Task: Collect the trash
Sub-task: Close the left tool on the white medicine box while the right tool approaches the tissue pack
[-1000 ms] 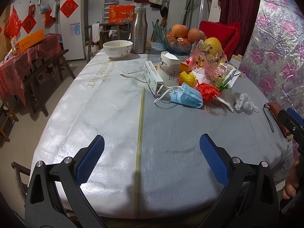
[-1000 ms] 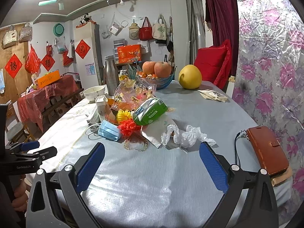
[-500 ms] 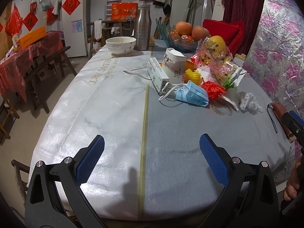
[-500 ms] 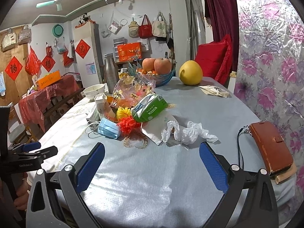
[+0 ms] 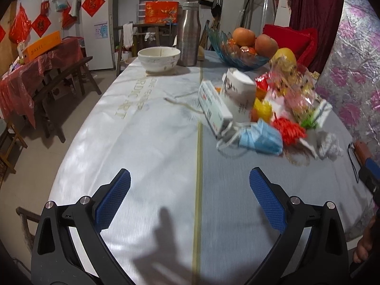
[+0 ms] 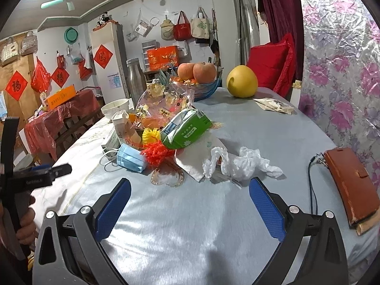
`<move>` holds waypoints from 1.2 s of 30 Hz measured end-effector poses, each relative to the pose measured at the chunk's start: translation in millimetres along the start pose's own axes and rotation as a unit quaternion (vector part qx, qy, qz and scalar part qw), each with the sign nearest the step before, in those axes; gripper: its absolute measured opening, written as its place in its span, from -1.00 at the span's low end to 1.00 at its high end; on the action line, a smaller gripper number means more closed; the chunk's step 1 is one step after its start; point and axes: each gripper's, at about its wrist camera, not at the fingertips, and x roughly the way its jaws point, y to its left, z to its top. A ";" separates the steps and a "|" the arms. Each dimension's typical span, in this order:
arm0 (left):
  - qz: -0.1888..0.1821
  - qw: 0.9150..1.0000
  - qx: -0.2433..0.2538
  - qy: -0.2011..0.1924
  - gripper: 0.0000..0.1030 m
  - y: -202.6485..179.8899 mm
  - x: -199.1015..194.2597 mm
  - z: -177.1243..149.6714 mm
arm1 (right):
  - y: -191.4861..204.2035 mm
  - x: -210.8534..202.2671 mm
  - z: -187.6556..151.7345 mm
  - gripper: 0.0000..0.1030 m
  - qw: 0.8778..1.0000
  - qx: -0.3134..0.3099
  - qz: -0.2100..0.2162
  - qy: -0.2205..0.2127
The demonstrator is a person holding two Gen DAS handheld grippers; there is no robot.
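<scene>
Trash pile [image 6: 171, 140] lay mid-frame on the worktop [image 6: 261, 130], crumpled plastic bag [image 6: 239, 163] nearest. Right claw [image 6: 190, 204] and left claw [image 5: 190, 194] were both spread and empty. Advised: take the loose bag first, avoiding the wallet [image 6: 351, 182].

On the table: two apples [image 6: 197, 71], one pomelo [image 6: 241, 85], one white bowl [image 5: 159, 57], one steel flask [image 5: 189, 40], one blue mask [image 6: 131, 158], one brown wallet [image 6: 351, 183].

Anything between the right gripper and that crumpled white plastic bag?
No. In the right wrist view only bare tablecloth separates the open right gripper from the crumpled white plastic bag.
</scene>
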 end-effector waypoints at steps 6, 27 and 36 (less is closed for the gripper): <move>-0.014 1.000 0.018 -0.007 0.87 -8.6 26.3 32.9 | 3.5 26.0 13.3 0.89 1.000 0.006 0.009 0.022; 0.013 0.999 -0.031 0.033 0.83 40.7 101.7 72.7 | -2.0 93.3 29.8 0.89 0.997 0.031 0.039 0.052; 0.028 0.998 0.050 0.032 0.76 -1.8 116.1 76.5 | -15.3 96.4 28.5 0.89 0.995 0.066 0.041 0.058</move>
